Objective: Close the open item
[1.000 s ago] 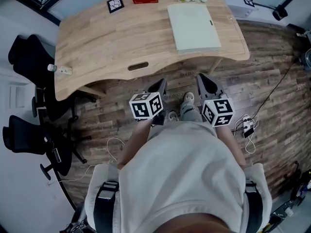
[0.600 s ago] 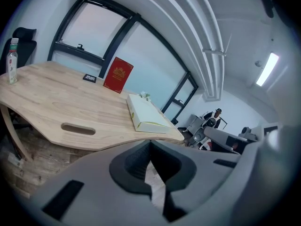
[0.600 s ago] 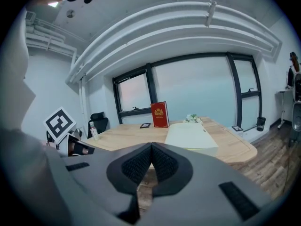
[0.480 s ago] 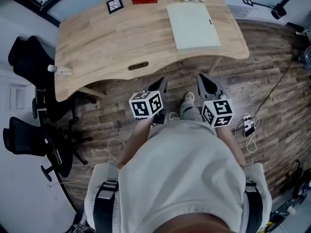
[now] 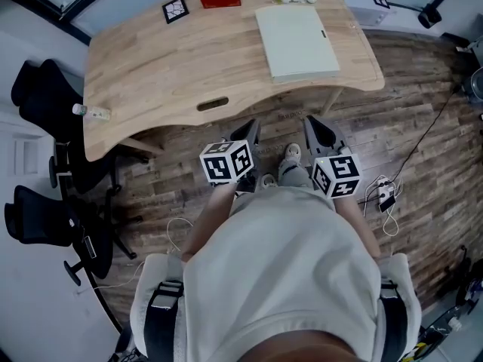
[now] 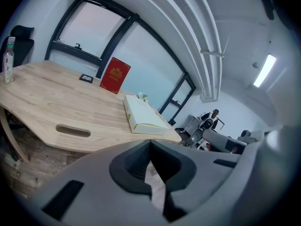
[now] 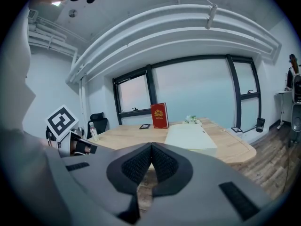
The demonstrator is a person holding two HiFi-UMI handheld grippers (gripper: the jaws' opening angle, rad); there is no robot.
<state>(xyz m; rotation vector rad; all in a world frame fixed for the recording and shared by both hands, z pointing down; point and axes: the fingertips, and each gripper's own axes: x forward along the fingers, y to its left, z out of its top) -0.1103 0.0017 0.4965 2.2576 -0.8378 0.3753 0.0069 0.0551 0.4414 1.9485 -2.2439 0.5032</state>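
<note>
Item: my left tongs [image 6: 150, 144], pressed together. Item: my right tongs [image 7: 151, 149], pressed together. Item: pale box [image 5: 296, 42], flat on bench [image 5: 166, 74], by its far right corner, well apart from both tongs.

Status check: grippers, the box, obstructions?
Left gripper shut, empty; right gripper shut, empty. Pale flat box untouched on wooden table. Approach to box unobstructed.

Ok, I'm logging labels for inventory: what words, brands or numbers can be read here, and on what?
No text can be read.
Red book: gold emblem and print, too small to read.
Water bottle: label blurred.
Square marker tag: black-and-white pattern, no words.
</note>
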